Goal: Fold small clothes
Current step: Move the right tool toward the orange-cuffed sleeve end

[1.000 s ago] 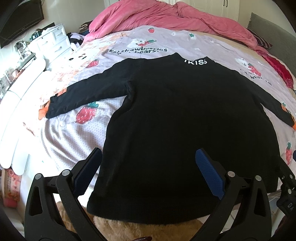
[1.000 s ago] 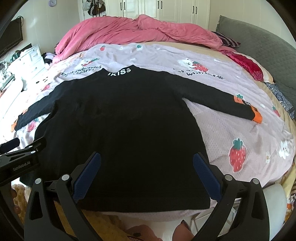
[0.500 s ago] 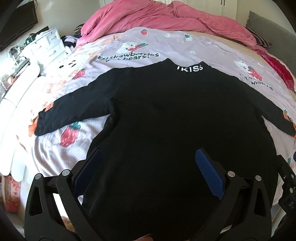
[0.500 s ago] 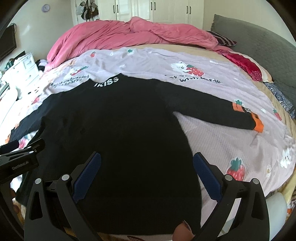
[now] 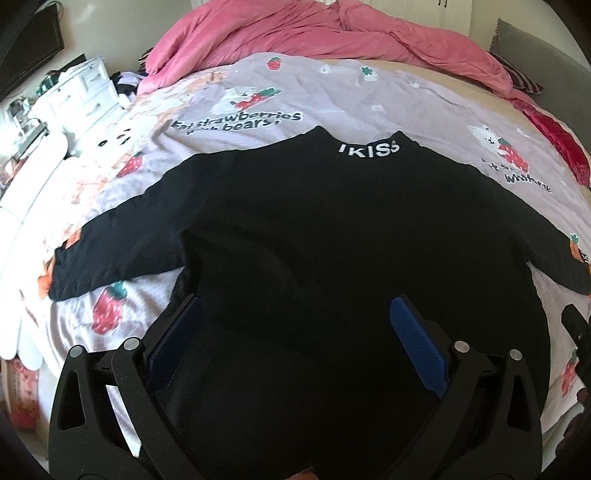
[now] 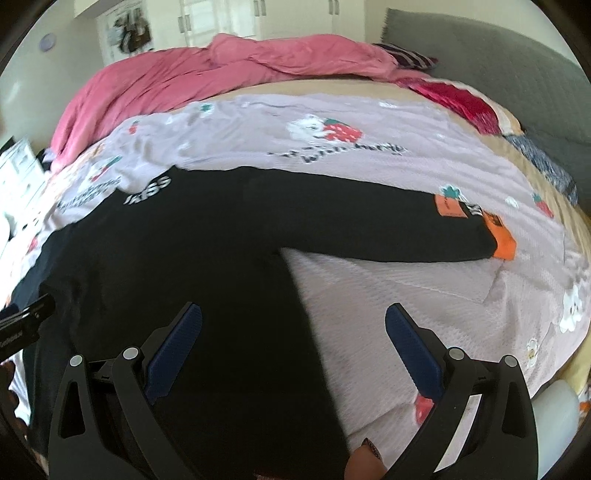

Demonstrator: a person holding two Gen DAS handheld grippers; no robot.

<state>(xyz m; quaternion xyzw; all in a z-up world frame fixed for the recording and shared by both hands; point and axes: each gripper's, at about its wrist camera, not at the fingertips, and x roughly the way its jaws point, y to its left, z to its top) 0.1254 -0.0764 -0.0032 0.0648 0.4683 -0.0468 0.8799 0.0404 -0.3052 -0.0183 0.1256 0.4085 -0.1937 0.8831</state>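
Observation:
A black long-sleeved top (image 5: 332,240) with white letters on its collar (image 5: 367,149) lies flat on the bed, both sleeves spread out. My left gripper (image 5: 295,325) hovers open over the lower middle of its body, holding nothing. My right gripper (image 6: 293,332) is open over the top's (image 6: 184,266) right side edge, its left finger above the black cloth and its right finger above the bedspread. The right sleeve (image 6: 369,225) ends in an orange cuff (image 6: 504,243). The hem is hidden under the grippers.
A lilac strawberry-print bedspread (image 5: 369,99) covers the bed. A pink duvet (image 5: 314,33) is bunched at the far end. White drawers (image 5: 85,92) stand at the left, a grey headboard (image 6: 517,74) at the right. The other gripper's tip (image 6: 26,317) shows at the left edge.
Both grippers have moved forward over the top and stayed open. The right one has also swung to the right, so the right sleeve and side edge now fill its view.

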